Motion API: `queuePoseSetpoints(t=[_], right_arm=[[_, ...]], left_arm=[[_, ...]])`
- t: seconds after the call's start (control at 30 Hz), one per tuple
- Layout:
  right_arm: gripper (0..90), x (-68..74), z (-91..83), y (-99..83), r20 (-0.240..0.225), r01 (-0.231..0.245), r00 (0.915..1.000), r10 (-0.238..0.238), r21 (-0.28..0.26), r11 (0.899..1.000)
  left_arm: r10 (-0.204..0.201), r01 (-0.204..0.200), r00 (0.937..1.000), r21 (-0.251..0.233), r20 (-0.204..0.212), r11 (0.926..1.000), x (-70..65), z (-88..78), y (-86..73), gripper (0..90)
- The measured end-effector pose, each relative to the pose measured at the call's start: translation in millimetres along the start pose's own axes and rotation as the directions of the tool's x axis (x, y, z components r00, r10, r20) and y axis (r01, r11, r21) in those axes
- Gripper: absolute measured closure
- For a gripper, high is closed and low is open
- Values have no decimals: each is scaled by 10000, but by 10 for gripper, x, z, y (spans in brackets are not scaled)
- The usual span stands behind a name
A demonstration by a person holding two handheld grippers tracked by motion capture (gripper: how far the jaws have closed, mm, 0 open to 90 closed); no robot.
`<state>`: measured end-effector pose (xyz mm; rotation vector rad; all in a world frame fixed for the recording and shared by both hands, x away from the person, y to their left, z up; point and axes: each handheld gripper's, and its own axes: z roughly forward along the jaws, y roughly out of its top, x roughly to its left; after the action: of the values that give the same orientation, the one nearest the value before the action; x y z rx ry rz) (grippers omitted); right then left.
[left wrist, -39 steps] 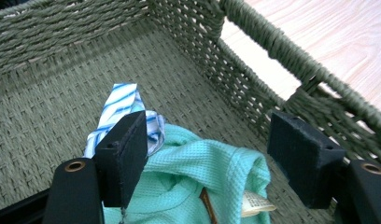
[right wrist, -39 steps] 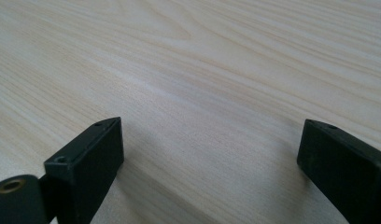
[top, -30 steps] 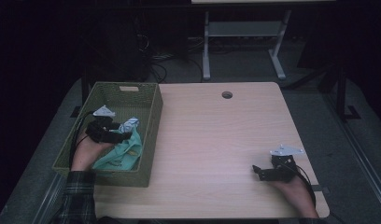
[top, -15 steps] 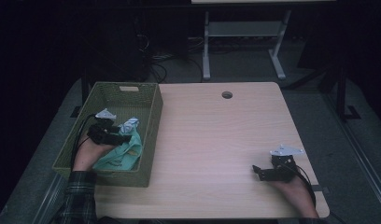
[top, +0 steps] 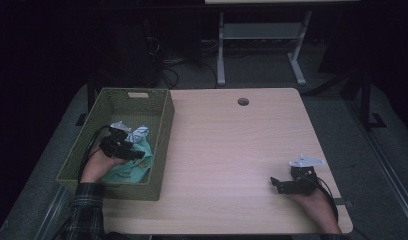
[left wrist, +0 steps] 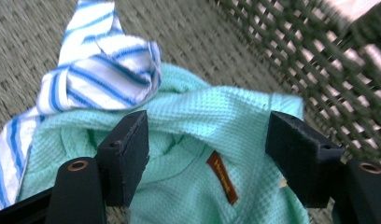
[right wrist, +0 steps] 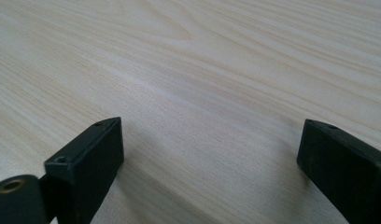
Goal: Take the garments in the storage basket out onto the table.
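The mint waffle towel [left wrist: 193,140] lies crumpled in the green basket [top: 162,125]; it looks soft, light and limp. The left hand-held gripper [left wrist: 207,149] stands open over a raised fold, the best place to pinch.

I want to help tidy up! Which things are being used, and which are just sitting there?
Being used:
- green cloth
- left gripper, open over it
- basket

Just there:
- striped cloth
- right gripper, open over the table

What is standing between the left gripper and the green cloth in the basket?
Nothing visible. The left gripper hangs with open jaws right over the green cloth inside the basket. The striped cloth lies beside it, past the jaws, not under them.
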<state>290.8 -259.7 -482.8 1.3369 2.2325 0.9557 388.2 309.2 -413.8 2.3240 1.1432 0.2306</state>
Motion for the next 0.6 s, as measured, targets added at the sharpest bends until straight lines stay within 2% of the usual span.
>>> queuePoseSetpoints(t=[0.13,0.27,0.5,0.6], right_arm=[[65,0,0,0,1,4,10000,-4,-1,10000],[65,0,0,0,0,1,10000,-1,-2,10000],[65,0,0,0,1,3,10000,-3,-2,10000],[65,0,0,0,1,3,10000,-3,-1,10000]], left_arm=[[-36,35,10000,313,31,9995,-6,36,-5,287],[65,-63,10000,968,-21,9953,-6,89,-10,279],[98,-93,9999,1351,-32,9908,-11,132,-20,277],[159,-147,9999,1645,-64,9863,-19,169,-28,267]])
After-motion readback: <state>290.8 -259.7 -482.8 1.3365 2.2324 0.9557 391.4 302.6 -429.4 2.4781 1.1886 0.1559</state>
